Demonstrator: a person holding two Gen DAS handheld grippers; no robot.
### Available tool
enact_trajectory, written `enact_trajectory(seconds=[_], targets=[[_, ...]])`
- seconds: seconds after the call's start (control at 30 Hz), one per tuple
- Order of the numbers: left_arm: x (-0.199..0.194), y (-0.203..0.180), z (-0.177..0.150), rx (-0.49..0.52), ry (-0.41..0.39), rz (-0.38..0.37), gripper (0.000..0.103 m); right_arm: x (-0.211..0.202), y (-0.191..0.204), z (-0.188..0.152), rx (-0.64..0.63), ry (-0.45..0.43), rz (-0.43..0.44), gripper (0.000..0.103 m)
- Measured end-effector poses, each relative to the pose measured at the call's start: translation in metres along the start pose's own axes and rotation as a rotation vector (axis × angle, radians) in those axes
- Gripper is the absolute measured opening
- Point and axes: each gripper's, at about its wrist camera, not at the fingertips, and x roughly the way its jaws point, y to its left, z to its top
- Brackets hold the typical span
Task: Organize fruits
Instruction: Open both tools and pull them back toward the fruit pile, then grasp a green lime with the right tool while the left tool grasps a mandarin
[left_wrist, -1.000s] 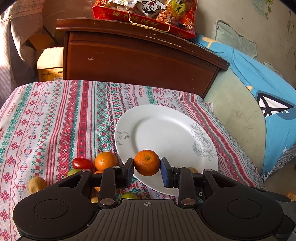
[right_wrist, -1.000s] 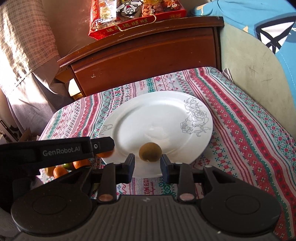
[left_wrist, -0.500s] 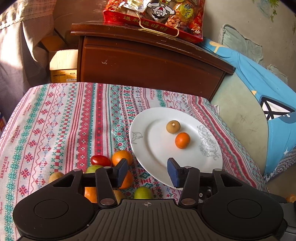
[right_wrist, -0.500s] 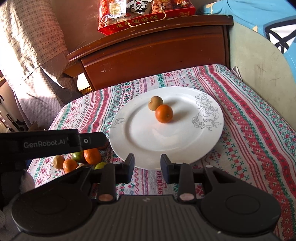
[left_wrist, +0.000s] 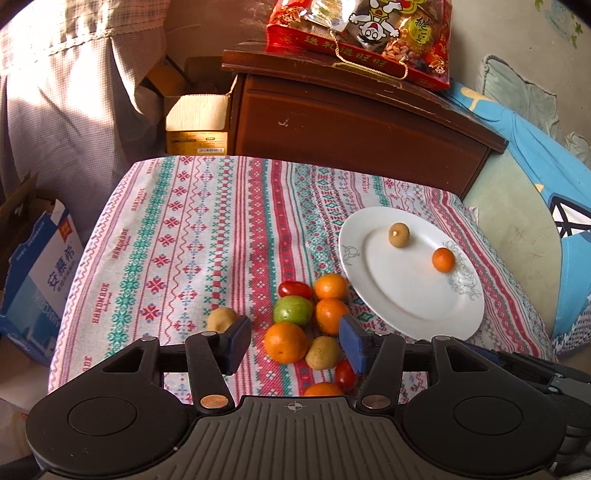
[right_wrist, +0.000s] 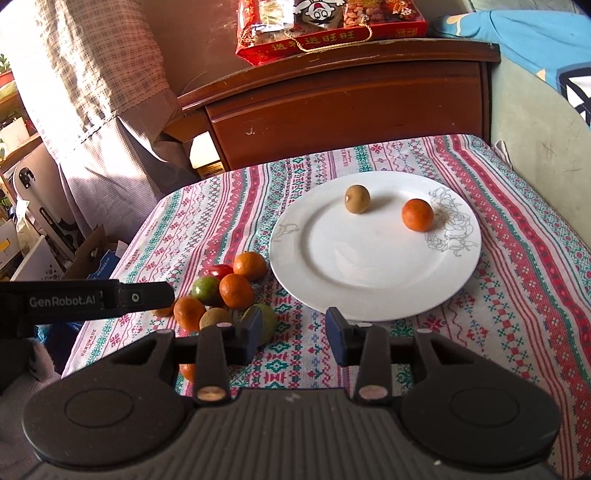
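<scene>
A white plate (left_wrist: 399, 288) (right_wrist: 354, 258) lies on the patterned tablecloth and holds a brown round fruit (left_wrist: 398, 234) (right_wrist: 357, 199) and a small orange (left_wrist: 443, 259) (right_wrist: 417, 215), a little apart. Left of the plate is a pile of fruit (left_wrist: 306, 317) (right_wrist: 229, 291): several oranges, a green fruit (left_wrist: 292, 310), red tomatoes and yellowish fruits. My left gripper (left_wrist: 294, 334) hovers over this pile, jaws opening, the pads pressing on nothing. My right gripper (right_wrist: 294, 326) hangs before the plate's near rim, jaws opening, with only cloth between them. The left gripper's finger (right_wrist: 136, 297) shows beside the pile.
A dark wooden cabinet (left_wrist: 351, 125) stands behind the table with a red snack bag (left_wrist: 358, 33) on top. A cardboard box (left_wrist: 195, 125) and a blue-and-white carton (left_wrist: 40, 273) sit off the table's left. Blue bedding (left_wrist: 535, 147) lies to the right.
The left gripper let go of the orange, which now rests on the plate beside the brown fruit. Both grippers drew back and opened; the left swung left over the fruit pile.
</scene>
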Motion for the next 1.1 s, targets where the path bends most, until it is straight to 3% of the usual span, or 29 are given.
enact_trajectory(seconds=[0.4,1.1], targets=[[-0.016,0.021,-0.032,0.025,0.060,0.026,0.053,0.002,0.015,-0.012,-0.036,0.029,0.039,0.040],[-0.001,-0.008,-0.049,0.170,0.039,-0.055,0.051,0.034,0.015,-0.007,-0.006,0.043,0.046,0.038]])
